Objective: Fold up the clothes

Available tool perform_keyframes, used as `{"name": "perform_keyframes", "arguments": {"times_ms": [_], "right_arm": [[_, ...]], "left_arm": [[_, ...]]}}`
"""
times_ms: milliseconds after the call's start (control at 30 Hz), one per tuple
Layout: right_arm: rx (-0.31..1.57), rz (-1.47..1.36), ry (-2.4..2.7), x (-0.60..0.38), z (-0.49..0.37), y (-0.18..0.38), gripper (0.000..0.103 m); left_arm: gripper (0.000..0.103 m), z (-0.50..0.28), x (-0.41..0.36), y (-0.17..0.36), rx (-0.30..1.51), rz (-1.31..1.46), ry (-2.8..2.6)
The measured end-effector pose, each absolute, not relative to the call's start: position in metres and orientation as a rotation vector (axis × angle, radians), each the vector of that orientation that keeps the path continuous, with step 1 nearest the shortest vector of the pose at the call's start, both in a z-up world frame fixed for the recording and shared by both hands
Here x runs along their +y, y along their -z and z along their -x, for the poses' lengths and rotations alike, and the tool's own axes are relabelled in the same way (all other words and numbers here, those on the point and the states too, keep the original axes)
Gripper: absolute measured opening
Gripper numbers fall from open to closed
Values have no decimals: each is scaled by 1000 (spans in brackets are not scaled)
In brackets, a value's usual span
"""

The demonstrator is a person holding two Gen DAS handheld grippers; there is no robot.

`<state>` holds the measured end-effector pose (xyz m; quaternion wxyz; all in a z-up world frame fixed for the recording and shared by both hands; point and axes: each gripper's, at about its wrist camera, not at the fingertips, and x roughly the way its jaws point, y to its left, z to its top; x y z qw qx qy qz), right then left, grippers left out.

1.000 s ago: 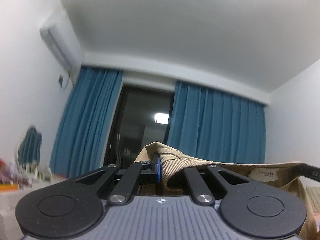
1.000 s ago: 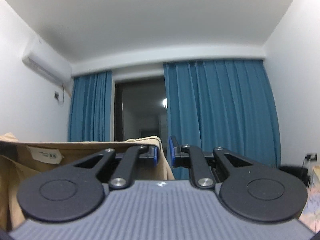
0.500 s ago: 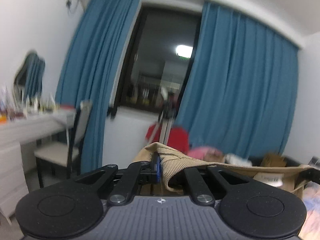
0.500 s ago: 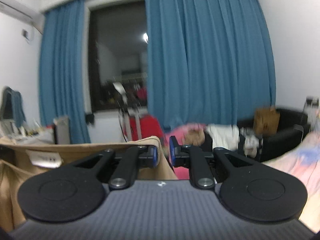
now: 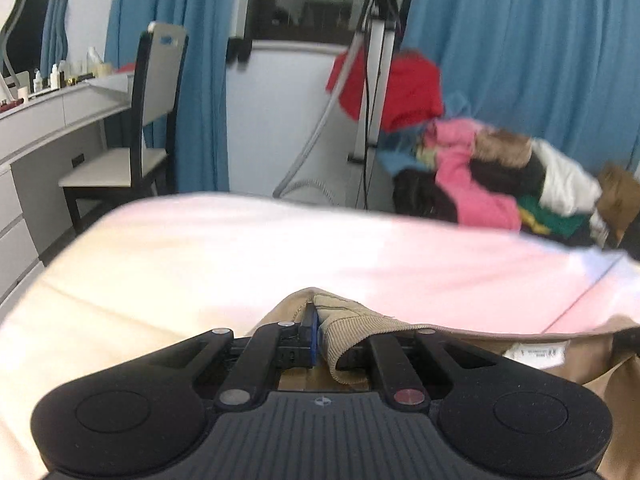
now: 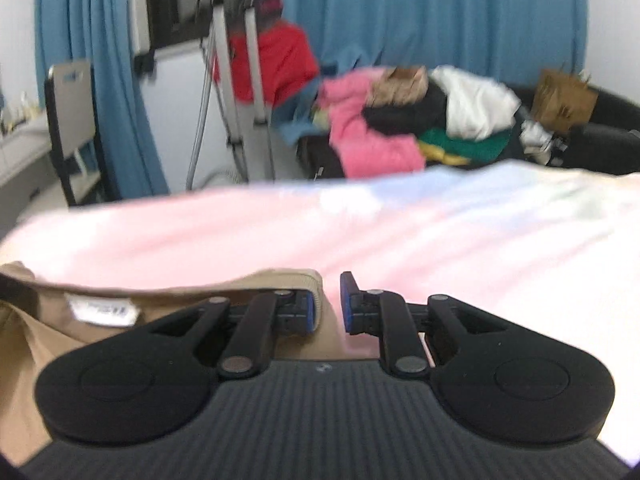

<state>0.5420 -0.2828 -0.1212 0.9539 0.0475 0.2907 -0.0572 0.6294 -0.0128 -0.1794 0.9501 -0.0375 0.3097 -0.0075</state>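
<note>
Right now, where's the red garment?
The red garment hangs on the metal stand by the blue curtain, upper right of centre in the left wrist view, above the clothes pile.

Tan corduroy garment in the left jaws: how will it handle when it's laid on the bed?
Likely floppy: the tan corduroy garment curls limp over the left gripper and sags below its taut top edge. Probably not slippery: ribbed weave, thick hem in the jaws. On the bed it should settle without sliding.

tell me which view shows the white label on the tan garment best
The left wrist view: the white label inside the tan corduroy garment is sharper there. The right wrist view shows it larger but blurred.
</note>
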Motion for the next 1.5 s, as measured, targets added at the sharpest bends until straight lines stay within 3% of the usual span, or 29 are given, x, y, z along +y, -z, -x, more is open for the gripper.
{"name": "perform_keyframes", "arguments": {"times_ms": [100,167,200,233,267,300,367,400,467,700,967,1133,1233,1500], "right_arm": [[620,-101,109,-279,-547,128,24],[642,-95,119,-276,-546,128,46],[658,-91,111,-275,-545,127,61],[671,-83,97,-274,-544,124,68],[680,-72,77,-273,-543,121,79],[688,-57,60,-272,-541,118,83],[707,-12,33,-265,-537,111,83],[720,9,16,-261,-534,107,83],[708,23,-1,-256,-525,97,83],[584,-79,-20,-258,-454,49,83],[434,-219,-24,-262,-290,19,83],[380,-348,-8,-270,-193,23,83],[386,-406,1,-278,-153,36,83],[414,-437,5,-286,-141,55,83]], "left_arm": [[9,-633,-14,194,636,46,12],[14,-629,-20,188,637,4,11],[24,-626,-23,185,641,-20,10],[31,-626,-26,183,651,-43,12],[47,-623,-30,175,666,-64,15],[59,-620,-34,168,681,-86,19],[68,-616,-42,157,708,-141,23],[81,-614,-46,153,715,-177,19],[91,-602,-55,140,725,-241,27],[91,-510,-48,79,634,-207,131],[92,-354,35,20,409,9,79],[89,-274,89,25,395,142,48],[82,-238,114,39,416,224,31],[70,-220,143,75,494,355,40]]}}
